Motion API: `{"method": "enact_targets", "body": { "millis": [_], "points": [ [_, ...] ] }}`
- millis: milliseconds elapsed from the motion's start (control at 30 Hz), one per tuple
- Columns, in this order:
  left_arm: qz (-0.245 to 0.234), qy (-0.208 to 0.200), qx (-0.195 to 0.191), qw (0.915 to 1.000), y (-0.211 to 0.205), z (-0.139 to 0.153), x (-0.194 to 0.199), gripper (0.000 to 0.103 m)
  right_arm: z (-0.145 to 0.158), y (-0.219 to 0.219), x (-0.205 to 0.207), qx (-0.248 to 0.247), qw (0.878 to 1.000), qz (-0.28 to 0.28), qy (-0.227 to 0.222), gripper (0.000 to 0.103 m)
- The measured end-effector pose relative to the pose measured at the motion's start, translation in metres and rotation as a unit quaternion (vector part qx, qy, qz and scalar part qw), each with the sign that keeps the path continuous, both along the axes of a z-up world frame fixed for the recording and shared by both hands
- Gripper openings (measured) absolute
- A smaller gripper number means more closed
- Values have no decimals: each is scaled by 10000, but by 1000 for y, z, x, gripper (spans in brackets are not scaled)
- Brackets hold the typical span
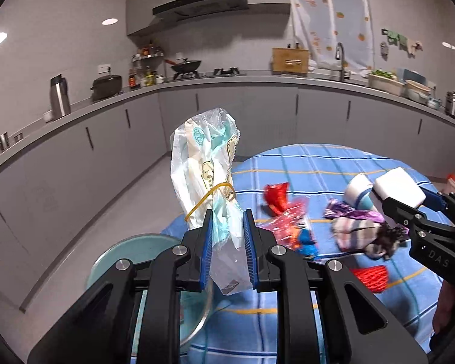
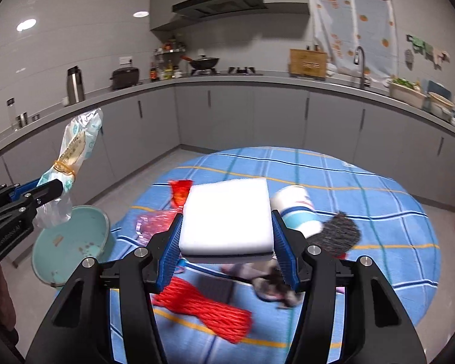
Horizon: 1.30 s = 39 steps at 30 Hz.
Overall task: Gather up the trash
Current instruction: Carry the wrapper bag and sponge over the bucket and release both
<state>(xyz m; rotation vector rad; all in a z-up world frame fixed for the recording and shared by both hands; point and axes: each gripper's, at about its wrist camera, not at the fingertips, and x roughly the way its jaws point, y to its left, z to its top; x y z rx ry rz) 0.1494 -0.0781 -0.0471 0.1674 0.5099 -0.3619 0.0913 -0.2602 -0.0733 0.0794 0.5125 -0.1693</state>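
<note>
Crinkled clear plastic fills the middle of my left view: a wrapper (image 1: 207,163) bound with a yellow rubber band (image 1: 210,195), pinched low down between the blue pads of my left hand-held gripper (image 1: 227,242), whose jaws stand narrow on it. Its long axis runs roughly upright, tipped a little to the left, the loose end pointing up toward the cupboards. Its lower tail drops behind the gripper body, so I cannot see where it ends. It hangs over the edge of the bench (image 1: 333,163) with its blue checked cloth, just above a pale green bin (image 1: 127,248) that the gripper largely hides.

My right hand-held gripper (image 2: 226,236) is closed about halfway on a white sponge block (image 2: 227,215), flat side up, its long side spanning pad to pad; a dark layer shows along its bottom edge.

The block covers much of the bench behind it. A white cup (image 2: 297,209) lies on its side, partly hidden. Red netting (image 2: 206,309), a red wrapper (image 2: 180,191) and a pink packet (image 2: 151,223) are blurred. A dark scrubber (image 2: 339,233) and a bundle of cloth (image 2: 273,285) are hard to make out.
</note>
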Motion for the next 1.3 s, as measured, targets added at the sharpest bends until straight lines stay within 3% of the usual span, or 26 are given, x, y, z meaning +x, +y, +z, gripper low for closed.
{"method": "enact_targets", "body": {
  "millis": [567,1300],
  "points": [
    [881,238,248,9955,71,-18,18,20,2,64,40,110,9955,942,1,56],
    [1500,790,252,9852,124,-60,42,20,-18,153,103,144,9784,2040,293,56]
  ]
}}
